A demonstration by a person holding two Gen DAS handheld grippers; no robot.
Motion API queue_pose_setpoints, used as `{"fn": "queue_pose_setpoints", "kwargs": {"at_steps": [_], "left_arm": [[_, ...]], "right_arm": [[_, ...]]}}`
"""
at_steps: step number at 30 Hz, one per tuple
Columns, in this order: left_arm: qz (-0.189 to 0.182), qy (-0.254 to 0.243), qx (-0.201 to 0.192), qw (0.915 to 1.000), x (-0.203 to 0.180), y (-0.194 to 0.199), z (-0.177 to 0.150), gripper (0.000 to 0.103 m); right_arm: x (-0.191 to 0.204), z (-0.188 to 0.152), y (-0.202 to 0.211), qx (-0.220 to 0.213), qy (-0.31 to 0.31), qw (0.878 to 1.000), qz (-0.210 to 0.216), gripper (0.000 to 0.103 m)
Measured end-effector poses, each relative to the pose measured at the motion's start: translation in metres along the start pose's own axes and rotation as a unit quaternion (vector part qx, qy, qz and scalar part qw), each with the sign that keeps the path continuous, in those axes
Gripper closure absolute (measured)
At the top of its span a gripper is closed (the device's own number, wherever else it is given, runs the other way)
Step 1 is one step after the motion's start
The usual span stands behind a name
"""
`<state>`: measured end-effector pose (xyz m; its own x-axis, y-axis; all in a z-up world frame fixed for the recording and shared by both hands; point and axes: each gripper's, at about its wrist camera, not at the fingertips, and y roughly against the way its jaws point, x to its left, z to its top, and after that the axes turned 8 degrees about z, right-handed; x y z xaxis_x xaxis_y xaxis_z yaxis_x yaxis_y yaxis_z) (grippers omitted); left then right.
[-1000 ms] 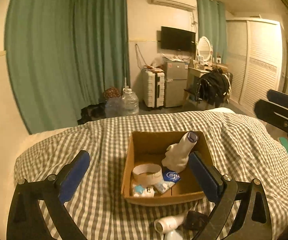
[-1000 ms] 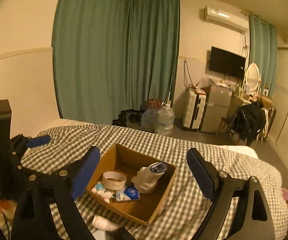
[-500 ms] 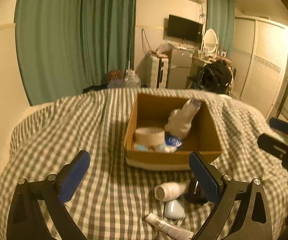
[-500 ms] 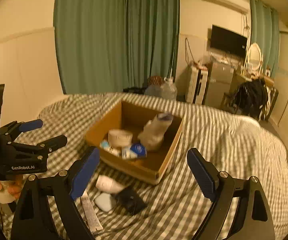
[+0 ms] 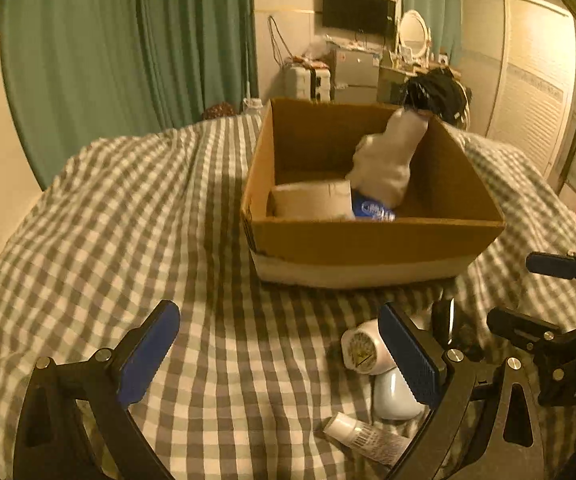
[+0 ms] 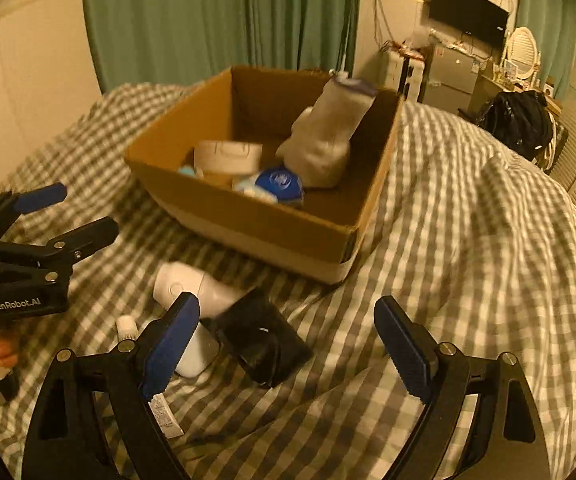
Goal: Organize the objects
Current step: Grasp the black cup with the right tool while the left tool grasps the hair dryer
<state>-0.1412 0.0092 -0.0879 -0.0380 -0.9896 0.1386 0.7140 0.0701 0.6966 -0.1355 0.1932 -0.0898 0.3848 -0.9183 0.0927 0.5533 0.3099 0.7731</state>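
Observation:
An open cardboard box (image 5: 372, 240) (image 6: 247, 216) stands on a checked bedspread (image 5: 127, 216). It holds a tape roll (image 6: 227, 156), a white sock-like bundle (image 6: 324, 140) and a blue-lidded item (image 6: 279, 182). In front of the box lie a white bottle (image 6: 191, 284) (image 5: 362, 350), a black pouch (image 6: 263, 340), a small white case (image 5: 394, 398) and a white tube (image 5: 368, 438). My left gripper (image 5: 283, 356) is open and empty, low over the bedspread left of these items. My right gripper (image 6: 288, 344) is open and empty above the black pouch.
Green curtains (image 5: 127, 52) hang behind the bed. A suitcase (image 5: 308, 80), a small fridge, a TV (image 5: 358, 10) and a dark bag on a chair (image 6: 520, 124) stand across the room. The bedspread slopes away at the right (image 6: 528, 240).
Both grippers have dropped and moved closer to the bed. The box and the loose items in front of it now fill more of both views. Both grippers stay open.

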Motion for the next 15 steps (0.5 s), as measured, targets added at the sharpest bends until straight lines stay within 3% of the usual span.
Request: {"fn": "queue_pose_setpoints", "kwargs": {"at_steps": [9, 12, 13, 15], "left_arm": [[0.004, -0.048, 0.022, 0.9986, -0.005, -0.019, -0.012, 0.001], [-0.004, -0.053, 0.035, 0.998, -0.007, -0.025, -0.016, 0.001], [-0.009, -0.058, 0.038, 0.9976, -0.008, -0.026, -0.017, 0.001], [-0.02, -0.061, 0.043, 0.997, -0.01, -0.028, -0.02, 0.001]], "right_arm": [[0.012, -0.011, -0.056, 0.094, 0.011, 0.995, -0.007, 0.014], [0.007, -0.015, -0.069, 0.117, -0.004, 0.993, 0.002, 0.02], [0.005, -0.016, -0.073, 0.126, -0.011, 0.992, 0.009, 0.029], [0.001, -0.019, -0.078, 0.137, -0.022, 0.99, 0.012, 0.03]]}}
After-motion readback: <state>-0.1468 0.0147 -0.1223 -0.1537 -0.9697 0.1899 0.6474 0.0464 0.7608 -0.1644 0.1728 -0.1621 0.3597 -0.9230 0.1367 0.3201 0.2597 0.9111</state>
